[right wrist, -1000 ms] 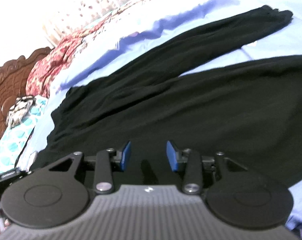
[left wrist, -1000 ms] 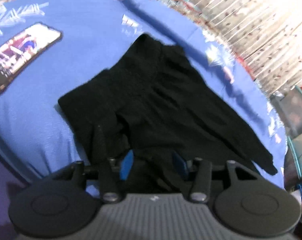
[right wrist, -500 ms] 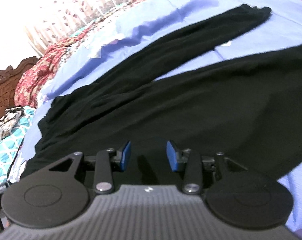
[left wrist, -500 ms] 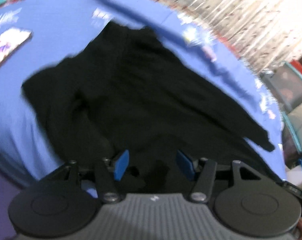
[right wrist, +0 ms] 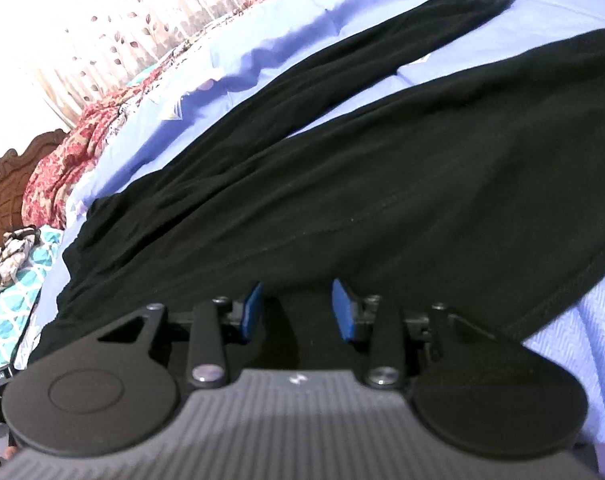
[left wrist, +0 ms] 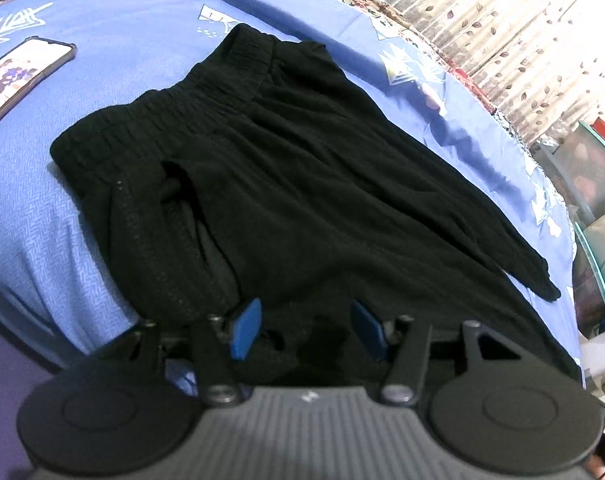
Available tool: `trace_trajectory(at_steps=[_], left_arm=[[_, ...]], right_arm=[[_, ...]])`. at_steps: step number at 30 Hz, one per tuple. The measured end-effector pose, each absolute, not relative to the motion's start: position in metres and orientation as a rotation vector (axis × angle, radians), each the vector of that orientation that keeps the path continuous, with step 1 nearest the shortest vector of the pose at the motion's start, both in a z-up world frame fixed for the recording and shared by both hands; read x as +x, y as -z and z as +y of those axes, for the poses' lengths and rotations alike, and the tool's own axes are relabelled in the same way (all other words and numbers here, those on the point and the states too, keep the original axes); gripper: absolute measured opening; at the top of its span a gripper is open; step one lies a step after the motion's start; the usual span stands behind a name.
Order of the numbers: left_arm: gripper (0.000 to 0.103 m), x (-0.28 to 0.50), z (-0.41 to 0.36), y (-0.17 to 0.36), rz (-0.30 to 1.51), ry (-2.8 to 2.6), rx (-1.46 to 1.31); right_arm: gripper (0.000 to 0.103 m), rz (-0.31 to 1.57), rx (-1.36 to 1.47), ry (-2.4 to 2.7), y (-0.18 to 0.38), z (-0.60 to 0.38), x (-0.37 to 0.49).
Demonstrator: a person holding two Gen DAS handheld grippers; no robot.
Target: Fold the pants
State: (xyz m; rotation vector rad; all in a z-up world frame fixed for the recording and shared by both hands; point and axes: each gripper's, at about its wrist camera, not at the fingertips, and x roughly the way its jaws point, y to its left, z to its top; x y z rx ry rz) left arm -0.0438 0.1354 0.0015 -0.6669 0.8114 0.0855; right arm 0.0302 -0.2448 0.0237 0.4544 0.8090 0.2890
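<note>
Black pants (left wrist: 302,184) lie spread on a blue bed sheet (left wrist: 114,20), their elastic waistband (left wrist: 206,92) at the far left and a leg running off to the right. My left gripper (left wrist: 306,328) hovers at the near edge of the hip area, open, with black cloth beneath its blue pads (left wrist: 244,330). In the right wrist view the pants (right wrist: 382,180) fill the middle, and the far leg (right wrist: 382,44) stretches to the upper right. Over the near leg my right gripper (right wrist: 298,312) stands open, with fabric under the gap and not pinched.
A phone (left wrist: 22,76) with a lit screen lies on the sheet left of the waistband. A red patterned blanket (right wrist: 62,160) and a carved wooden headboard (right wrist: 6,184) stand beyond the pants. Teal patterned cloth (right wrist: 10,312) lies at the left. Boxes (left wrist: 582,168) stand past the bed's right edge.
Both grippers have come lower and closer to the pants, so the cloth looks larger in each view. The left jaws stand slightly wider than before. The pants lie as before.
</note>
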Motion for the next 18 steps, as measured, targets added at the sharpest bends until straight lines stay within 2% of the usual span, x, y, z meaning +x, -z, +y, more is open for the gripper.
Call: trace_trajectory(at_steps=[18], left_arm=[[0.053,-0.0440,0.1364,-0.0016,0.810,-0.080,-0.661]], right_arm=[[0.042,0.784,0.449,-0.286,-0.0222,-0.2389,0.0212]])
